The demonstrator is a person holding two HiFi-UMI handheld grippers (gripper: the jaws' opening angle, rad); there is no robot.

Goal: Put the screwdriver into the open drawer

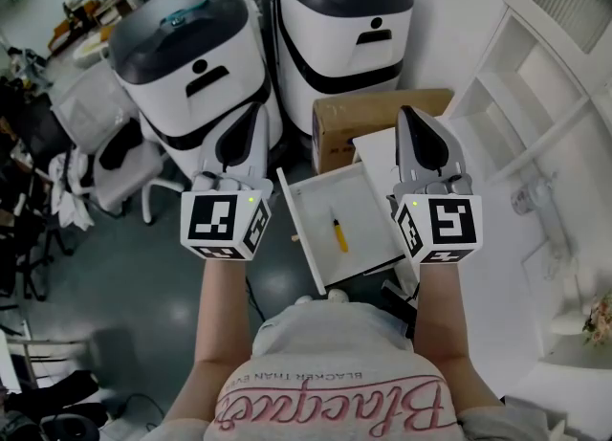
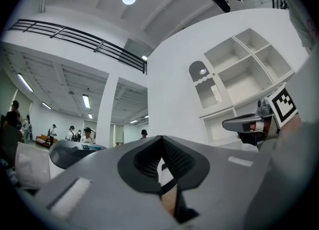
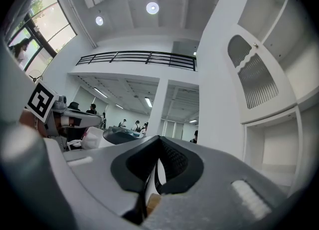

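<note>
Evidently the screwdriver (image 1: 338, 230) already lies inside the open drawer (image 1: 368, 202) at frame centre. I judge the task done, so I hold the left gripper (image 1: 253, 116) and right gripper (image 1: 409, 116) clenched on nothing, flanking it.

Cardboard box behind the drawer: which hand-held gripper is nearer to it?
Right. The right hand-held gripper overlaps the right end of the cardboard box in the head view; the left hand-held gripper sits off to its left.
</note>
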